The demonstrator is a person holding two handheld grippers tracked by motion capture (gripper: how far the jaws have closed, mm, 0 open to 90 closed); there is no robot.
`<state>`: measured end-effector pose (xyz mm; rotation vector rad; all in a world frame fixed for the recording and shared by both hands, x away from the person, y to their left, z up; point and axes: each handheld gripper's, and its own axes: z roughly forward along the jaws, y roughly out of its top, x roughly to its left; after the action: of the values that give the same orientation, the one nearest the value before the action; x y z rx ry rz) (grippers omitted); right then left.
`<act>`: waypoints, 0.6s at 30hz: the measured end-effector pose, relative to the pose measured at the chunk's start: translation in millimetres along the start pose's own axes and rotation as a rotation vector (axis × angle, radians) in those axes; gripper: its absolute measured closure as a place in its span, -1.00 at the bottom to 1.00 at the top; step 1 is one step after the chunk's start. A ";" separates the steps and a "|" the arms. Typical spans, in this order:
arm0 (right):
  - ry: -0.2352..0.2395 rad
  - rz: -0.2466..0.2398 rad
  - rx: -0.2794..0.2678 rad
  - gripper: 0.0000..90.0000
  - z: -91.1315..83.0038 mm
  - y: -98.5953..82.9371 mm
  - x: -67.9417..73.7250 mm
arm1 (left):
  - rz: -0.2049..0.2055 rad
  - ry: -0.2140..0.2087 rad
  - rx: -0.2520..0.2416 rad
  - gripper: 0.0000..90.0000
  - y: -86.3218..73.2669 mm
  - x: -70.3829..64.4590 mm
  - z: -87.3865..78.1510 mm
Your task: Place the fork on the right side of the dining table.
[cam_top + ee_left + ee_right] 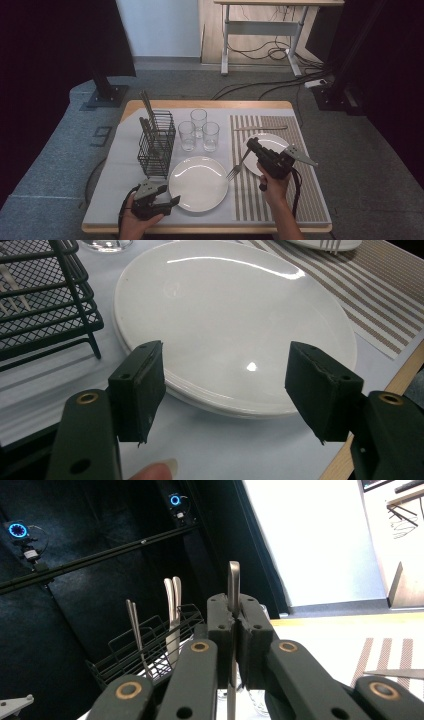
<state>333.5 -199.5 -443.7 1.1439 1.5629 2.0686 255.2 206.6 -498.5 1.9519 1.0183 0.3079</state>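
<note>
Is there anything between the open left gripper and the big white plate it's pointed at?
Nothing visible stands in the way. The left gripper has its jaws open and apart, facing the near rim of the large white plate across bare tablecloth. The wire cutlery basket stands off to one side of that path.

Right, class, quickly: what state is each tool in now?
Left tool: open, holding nothing, at the large plate.
Right tool: closed on a fork.

I've got the left gripper (167,196) low at the near edge, jaws wide apart, thumb tip (156,471) under it. My right gripper (251,143) is up mid-air, jaws clamped tight on a fork (237,168), forearm coming in from below.
</note>
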 end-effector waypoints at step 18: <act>-0.035 0.012 0.010 0.90 -13.8 -6.5 -5.3 | 0.001 0.000 0.000 -0.28 -0.1 -0.2 0.0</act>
<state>325.2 -209.8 -453.0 1.1888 1.5558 2.0398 255.0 206.5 -498.5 1.9520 1.0174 0.3082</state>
